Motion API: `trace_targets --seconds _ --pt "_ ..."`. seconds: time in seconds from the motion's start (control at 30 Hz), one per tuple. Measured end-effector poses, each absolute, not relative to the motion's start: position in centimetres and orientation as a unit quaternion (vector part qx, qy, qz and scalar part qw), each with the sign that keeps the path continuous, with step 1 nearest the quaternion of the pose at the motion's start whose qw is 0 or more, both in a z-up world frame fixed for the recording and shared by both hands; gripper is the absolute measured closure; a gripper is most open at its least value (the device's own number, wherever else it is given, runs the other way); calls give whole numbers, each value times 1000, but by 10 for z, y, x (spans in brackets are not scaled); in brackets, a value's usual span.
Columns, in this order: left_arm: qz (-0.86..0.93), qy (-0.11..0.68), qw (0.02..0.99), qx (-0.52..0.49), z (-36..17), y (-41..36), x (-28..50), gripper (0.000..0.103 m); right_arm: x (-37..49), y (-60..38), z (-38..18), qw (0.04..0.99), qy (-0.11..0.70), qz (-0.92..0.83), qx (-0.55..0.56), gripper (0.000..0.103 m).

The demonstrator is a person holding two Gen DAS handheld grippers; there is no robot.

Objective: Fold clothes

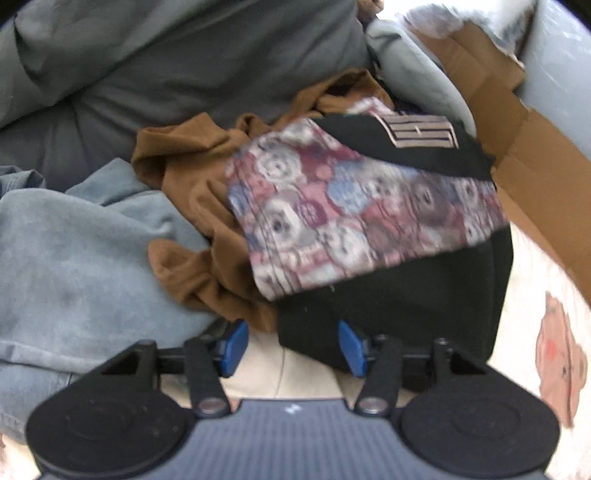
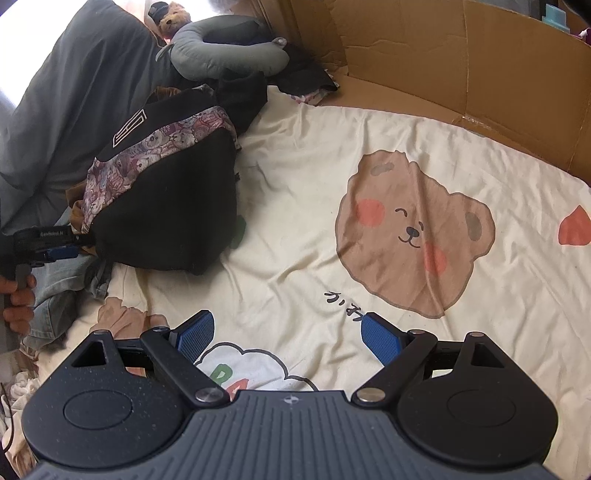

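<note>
A folded black garment [image 1: 399,295] with a pink-and-blue patterned band [image 1: 362,214] and a striped patch lies on the bed sheet, on top of a pile of clothes. My left gripper [image 1: 293,345] is open, its blue fingers right at the garment's near edge, gripping nothing. In the right wrist view the same black garment [image 2: 166,218] lies at left, with the left gripper [image 2: 55,251] beside its edge. My right gripper [image 2: 288,341] is open and empty, low over the cream bear-print sheet [image 2: 295,206], well away from the garment.
A brown garment [image 1: 192,206], light-blue jeans [image 1: 81,251] and a grey duvet [image 1: 147,74] crowd the left. A cardboard box wall [image 2: 461,66] borders the bed on the right. A grey neck pillow [image 2: 221,51] and a teddy bear [image 2: 173,18] lie at the back.
</note>
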State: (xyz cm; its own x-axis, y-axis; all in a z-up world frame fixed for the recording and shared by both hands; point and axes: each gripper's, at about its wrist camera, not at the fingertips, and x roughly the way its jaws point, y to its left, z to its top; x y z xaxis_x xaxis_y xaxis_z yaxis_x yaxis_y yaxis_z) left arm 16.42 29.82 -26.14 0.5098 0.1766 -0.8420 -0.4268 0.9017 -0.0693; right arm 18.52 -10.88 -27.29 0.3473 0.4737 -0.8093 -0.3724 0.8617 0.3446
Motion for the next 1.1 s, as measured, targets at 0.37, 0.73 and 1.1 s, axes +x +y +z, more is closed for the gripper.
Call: trace_targets --seconds 0.37,0.73,1.1 --pt "179 420 877 -148 -268 324 178 39 185 -108 -276 818 509 261 55 13" --pt "132 427 879 -164 -274 314 167 45 182 -104 -279 815 511 267 57 13" --pt "123 418 874 -216 -279 330 174 73 192 -98 -279 805 513 284 89 13"
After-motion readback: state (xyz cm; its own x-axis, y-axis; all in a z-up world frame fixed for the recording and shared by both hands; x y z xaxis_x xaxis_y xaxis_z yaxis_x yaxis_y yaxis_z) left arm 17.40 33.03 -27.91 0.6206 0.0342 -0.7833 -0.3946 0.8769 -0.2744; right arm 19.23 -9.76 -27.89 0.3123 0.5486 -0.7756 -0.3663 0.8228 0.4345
